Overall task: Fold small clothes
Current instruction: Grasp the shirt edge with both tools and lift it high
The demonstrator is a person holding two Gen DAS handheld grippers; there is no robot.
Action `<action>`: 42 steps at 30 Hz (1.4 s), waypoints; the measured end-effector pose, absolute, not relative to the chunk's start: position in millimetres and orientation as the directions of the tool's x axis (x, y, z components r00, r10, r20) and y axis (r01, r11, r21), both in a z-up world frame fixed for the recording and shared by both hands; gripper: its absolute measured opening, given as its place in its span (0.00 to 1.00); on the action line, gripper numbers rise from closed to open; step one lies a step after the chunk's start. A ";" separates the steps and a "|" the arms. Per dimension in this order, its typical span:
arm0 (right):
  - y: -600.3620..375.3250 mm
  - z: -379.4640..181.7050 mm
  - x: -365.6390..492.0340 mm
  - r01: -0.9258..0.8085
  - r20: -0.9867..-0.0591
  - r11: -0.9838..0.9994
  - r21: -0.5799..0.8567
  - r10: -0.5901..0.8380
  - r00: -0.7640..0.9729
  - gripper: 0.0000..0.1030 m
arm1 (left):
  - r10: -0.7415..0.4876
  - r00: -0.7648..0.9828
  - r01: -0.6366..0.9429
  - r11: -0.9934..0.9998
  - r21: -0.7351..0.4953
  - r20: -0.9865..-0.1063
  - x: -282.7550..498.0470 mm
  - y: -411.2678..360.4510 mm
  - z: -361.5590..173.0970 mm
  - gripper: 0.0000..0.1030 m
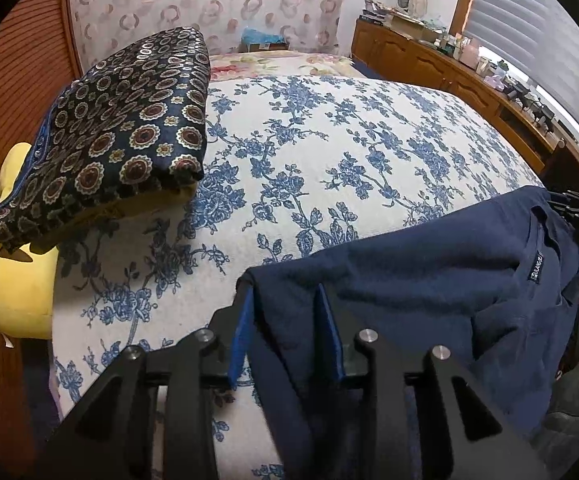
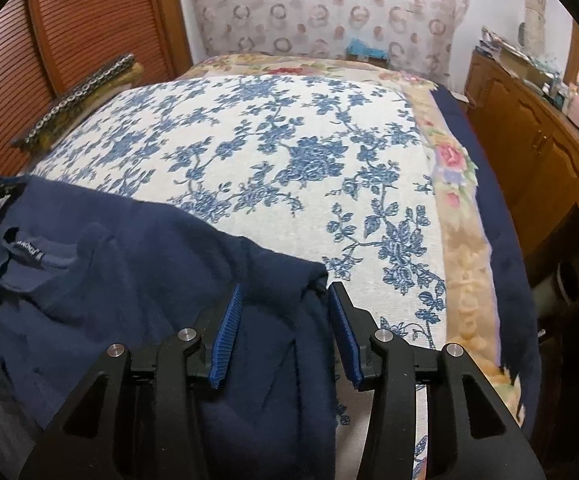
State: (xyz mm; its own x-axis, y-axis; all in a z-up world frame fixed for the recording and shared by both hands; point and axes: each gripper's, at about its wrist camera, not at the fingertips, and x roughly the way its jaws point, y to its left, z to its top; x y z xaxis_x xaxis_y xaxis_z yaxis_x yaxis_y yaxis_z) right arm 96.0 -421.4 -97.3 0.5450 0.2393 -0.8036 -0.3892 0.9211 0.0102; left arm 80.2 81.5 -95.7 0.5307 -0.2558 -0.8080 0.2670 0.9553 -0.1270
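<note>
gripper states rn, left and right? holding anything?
Left gripper: shut on the navy shirt, at one edge.
Right gripper: navy shirt fabric between the fingers; cannot tell whether they grip it.

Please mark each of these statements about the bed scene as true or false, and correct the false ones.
1. The shirt is dark blue. True.
2. The bedspread has red stripes. False: it is white with blue flowers.
3. Shirt fabric lies between the fingers of both the left gripper and the right gripper. True.
4. The patterned cushion lies on top of the shirt. False: it sits apart, at the bed's edge.
5. The shirt's collar label is visible. True.
</note>
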 end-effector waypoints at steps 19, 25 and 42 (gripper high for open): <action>-414.4 0.3 23.4 -0.505 -0.619 0.862 0.047 0.422 0.662 0.07 | -0.399 0.705 0.381 0.910 -0.160 -0.586 4.1 78.9 -3.4 0.01; -406.5 105.9 -14.1 -0.563 -0.505 0.826 -0.036 0.471 0.723 0.06 | -0.503 0.774 0.493 0.860 -0.134 -0.385 -34.7 73.5 107.5 0.01; -396.9 318.9 -92.2 -0.465 -0.183 0.844 -0.266 0.430 0.884 0.06 | -0.484 0.875 0.484 0.875 0.015 -0.015 -100.6 114.2 299.5 0.01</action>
